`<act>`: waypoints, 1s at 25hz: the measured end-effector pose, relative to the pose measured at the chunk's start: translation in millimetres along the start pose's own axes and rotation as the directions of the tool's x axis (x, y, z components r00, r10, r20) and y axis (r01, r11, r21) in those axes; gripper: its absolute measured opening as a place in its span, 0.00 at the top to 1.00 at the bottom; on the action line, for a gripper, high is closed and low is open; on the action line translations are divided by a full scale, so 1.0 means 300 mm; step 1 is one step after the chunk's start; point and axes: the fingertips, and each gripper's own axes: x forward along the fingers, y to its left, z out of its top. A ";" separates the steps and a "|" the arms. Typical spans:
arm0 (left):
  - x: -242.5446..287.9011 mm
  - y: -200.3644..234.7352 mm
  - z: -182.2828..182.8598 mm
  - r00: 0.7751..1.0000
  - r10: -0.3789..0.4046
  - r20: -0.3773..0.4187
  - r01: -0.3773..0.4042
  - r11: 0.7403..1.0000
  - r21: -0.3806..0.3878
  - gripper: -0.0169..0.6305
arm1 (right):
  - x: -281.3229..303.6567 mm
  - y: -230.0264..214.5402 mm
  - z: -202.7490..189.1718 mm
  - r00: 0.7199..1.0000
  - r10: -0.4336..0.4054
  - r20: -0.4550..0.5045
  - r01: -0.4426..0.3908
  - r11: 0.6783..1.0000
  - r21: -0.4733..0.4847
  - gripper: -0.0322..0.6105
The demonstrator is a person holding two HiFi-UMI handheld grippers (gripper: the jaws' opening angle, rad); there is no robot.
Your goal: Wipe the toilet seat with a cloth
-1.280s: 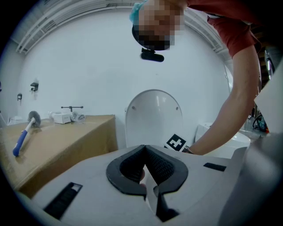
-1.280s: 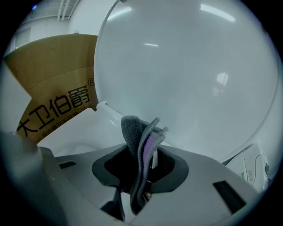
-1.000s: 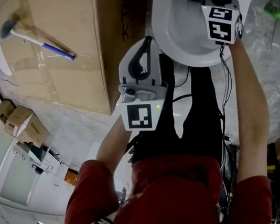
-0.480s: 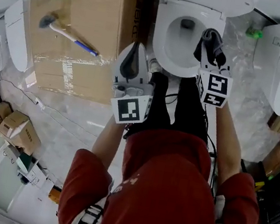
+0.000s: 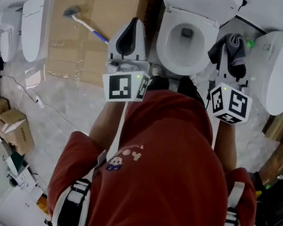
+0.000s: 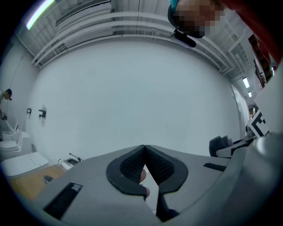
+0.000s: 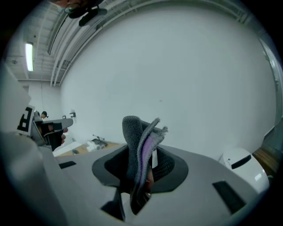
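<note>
In the head view a white toilet stands at the top middle, its seat (image 5: 166, 47) ringing the open bowl. My left gripper (image 5: 132, 28) is held up left of the bowl, shut and with nothing in it; its jaws meet in the left gripper view (image 6: 144, 152). To the right of the bowl my right gripper (image 5: 232, 47) is shut on a dark grey cloth (image 5: 232, 51). The folded cloth (image 7: 140, 143) sticks up between the jaws of the right gripper (image 7: 146, 154), facing a white wall.
A flat cardboard box (image 5: 98, 33) lies left of the toilet with a blue-handled brush (image 5: 86, 24) on it. Another white toilet (image 5: 275, 70) stands at the right, a white lid (image 5: 31, 27) at the far left. Small cartons (image 5: 8, 125) sit on the marble floor.
Both grippers have risen away from the toilet toward the camera. The right one, with the cloth, left the bowl and swung to its right side. The view now takes in more floor.
</note>
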 end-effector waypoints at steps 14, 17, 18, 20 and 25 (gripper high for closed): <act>-0.065 -0.029 0.314 0.991 -0.092 0.103 0.086 0.995 0.055 0.95 | -0.286 -0.021 0.442 0.935 -0.071 0.347 0.110 0.990 -0.093 0.79; -0.061 -0.027 0.309 0.992 -0.083 0.099 0.079 0.996 0.045 0.95 | -0.281 -0.020 0.446 0.936 -0.067 0.345 0.102 0.991 -0.085 0.79; -0.059 -0.024 0.306 0.992 -0.082 0.096 0.078 0.996 0.041 0.95 | -0.279 -0.016 0.450 0.936 -0.065 0.345 0.100 0.991 -0.085 0.79; -0.058 -0.017 0.298 0.993 -0.080 0.088 0.077 0.996 0.033 0.95 | -0.275 -0.001 0.459 0.936 -0.058 0.348 0.098 0.990 -0.098 0.79; -0.072 -0.009 0.290 0.994 -0.074 0.085 0.072 0.997 0.024 0.95 | -0.276 0.033 0.468 0.932 -0.044 0.359 0.102 0.984 -0.143 0.79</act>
